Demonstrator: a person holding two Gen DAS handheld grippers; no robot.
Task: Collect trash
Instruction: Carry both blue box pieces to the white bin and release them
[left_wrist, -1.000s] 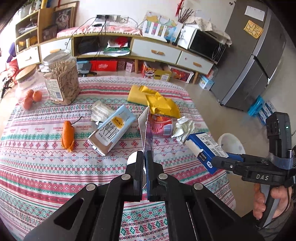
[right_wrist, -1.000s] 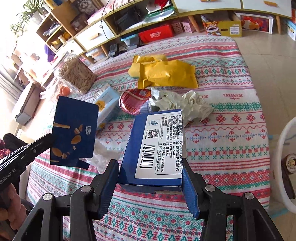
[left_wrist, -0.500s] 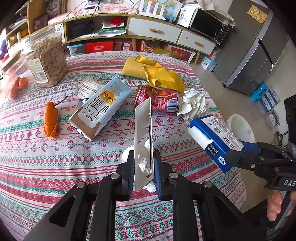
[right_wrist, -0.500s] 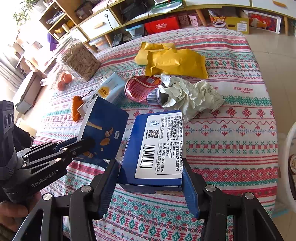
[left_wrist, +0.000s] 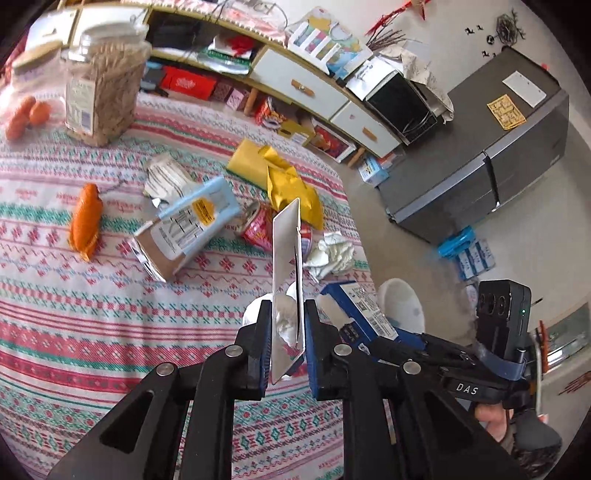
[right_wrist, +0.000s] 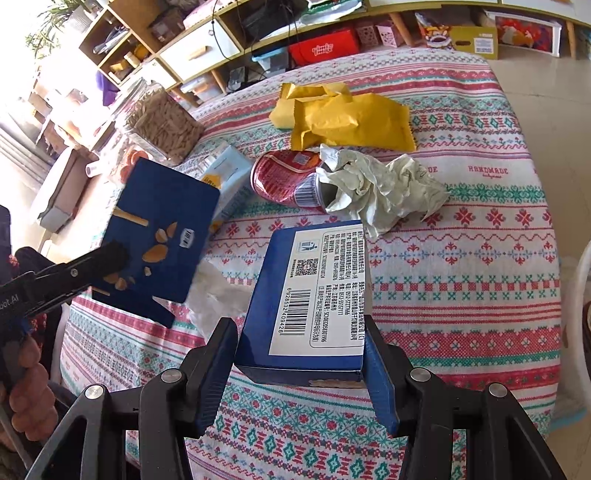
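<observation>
My left gripper (left_wrist: 288, 317) is shut on a flat blue snack pack (left_wrist: 286, 258), seen edge-on with its silver inside showing. In the right wrist view that pack (right_wrist: 162, 236) hangs in the air above the table's left side, pinched at its lower corner by the left gripper (right_wrist: 110, 258). My right gripper (right_wrist: 299, 325) is shut on a blue box (right_wrist: 306, 295) with a white barcode label, held over the table's near edge. The same box (left_wrist: 354, 299) shows just right of the left fingers.
On the patterned tablecloth (right_wrist: 480, 229) lie a red can (right_wrist: 284, 177), crumpled white paper (right_wrist: 380, 184), a yellow wrapper (right_wrist: 347, 118), a light blue carton (left_wrist: 188, 225), a white tissue (right_wrist: 218, 295) and an orange item (left_wrist: 85, 218). A jar (left_wrist: 103, 74) stands far left. A white round container (left_wrist: 400, 306) sits on the floor beside the table.
The left gripper has moved toward the right gripper and rolled, so the table now looks tilted. Its jaws stand slightly wider and the pack has puffed open. The right gripper has kept still.
</observation>
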